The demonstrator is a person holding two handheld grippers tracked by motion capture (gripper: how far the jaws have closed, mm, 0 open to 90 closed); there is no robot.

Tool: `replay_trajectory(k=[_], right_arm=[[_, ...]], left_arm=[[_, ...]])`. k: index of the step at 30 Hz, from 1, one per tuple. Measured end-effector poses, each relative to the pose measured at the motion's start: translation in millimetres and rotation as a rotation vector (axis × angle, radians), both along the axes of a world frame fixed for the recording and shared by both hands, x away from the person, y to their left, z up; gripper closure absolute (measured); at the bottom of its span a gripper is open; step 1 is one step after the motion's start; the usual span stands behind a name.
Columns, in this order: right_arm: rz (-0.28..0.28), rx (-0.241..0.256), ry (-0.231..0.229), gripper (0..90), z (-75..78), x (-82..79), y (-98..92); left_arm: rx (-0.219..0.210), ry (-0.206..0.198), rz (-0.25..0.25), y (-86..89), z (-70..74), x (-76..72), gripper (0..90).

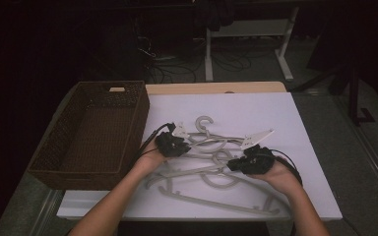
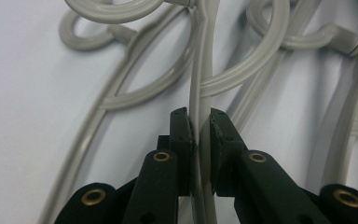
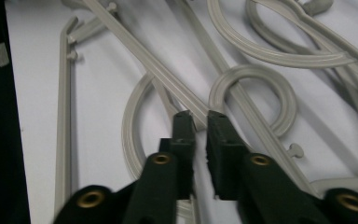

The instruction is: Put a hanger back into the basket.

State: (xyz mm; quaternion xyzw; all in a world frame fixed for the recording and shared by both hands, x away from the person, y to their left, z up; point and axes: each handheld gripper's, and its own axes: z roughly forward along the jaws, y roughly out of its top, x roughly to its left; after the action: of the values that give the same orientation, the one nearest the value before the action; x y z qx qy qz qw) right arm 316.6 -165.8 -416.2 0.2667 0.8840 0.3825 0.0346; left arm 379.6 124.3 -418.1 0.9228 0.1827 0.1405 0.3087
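Several grey plastic hangers [image 1: 211, 147] lie tangled in a pile on the white table top [image 1: 275, 108]. My left gripper [image 1: 178, 145] sits at the pile's left side. In the left gripper view it [image 2: 199, 117] is shut on a thin upright hanger bar [image 2: 204, 70] that runs between the jaws. My right gripper [image 1: 234, 165] is at the pile's right side. In the right gripper view it [image 3: 200, 117] is closed to a narrow gap on the end of a slanted hanger arm [image 3: 154, 67], beside a round hook [image 3: 282, 95].
A dark woven basket [image 1: 141, 120], with nothing in it, stands on the left of the table, close to my left hand. One long hanger [image 1: 216, 202] lies near the front edge. Beyond the table are a dim floor, cables and desk legs [image 1: 208, 54].
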Motion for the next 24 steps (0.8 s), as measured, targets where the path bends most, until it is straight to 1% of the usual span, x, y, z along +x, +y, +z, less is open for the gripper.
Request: replay_trajectory(k=[2,4,5,8,11,14,16,19,22,23,24], right_arm=[[-0.013,0.003,-0.012,66.6,2.0,-0.8,-0.8],[-0.029,0.019,-0.022,61.0,3.5,-1.0,-2.7],[-0.034,0.025,-0.024,57.4,4.1,-1.4,-3.5],[-0.044,0.04,-0.035,50.7,5.9,-2.7,-5.1],[-0.049,0.053,-0.042,45.3,7.5,-4.5,-6.7],[-0.06,0.058,-0.051,42.6,8.6,-5.1,-9.4],[-0.068,0.064,-0.045,41.0,9.1,-5.2,-11.4],[-0.079,0.071,-0.051,36.7,9.4,-4.1,-13.2],[-0.09,0.074,-0.055,32.5,9.6,-3.5,-13.7],[-0.09,0.074,-0.055,32.5,9.6,-3.5,-13.7],[-0.097,0.073,-0.058,29.1,9.7,-3.0,-13.3]], left_arm=[[-0.011,-0.008,0.006,1.5,6.1,-0.1,82.1],[-0.021,-0.019,0.024,2.8,13.8,-0.5,82.1],[-0.026,-0.022,0.033,3.5,18.5,-0.4,82.1],[-0.042,-0.038,0.057,6.2,34.7,-0.1,82.1],[-0.05,-0.048,0.079,10.0,53.7,0.4,82.1],[-0.049,-0.06,0.103,16.0,72.9,1.4,82.1],[-0.061,-0.062,0.125,21.9,85.2,3.0,82.1],[-0.073,-0.074,0.151,33.4,104.0,5.1,82.1],[-0.084,-0.084,0.177,50.1,121.1,7.4,82.1],[-0.084,-0.084,0.177,50.1,121.1,7.4,82.1],[-0.096,-0.089,0.208,72.6,133.6,10.8,82.1]])
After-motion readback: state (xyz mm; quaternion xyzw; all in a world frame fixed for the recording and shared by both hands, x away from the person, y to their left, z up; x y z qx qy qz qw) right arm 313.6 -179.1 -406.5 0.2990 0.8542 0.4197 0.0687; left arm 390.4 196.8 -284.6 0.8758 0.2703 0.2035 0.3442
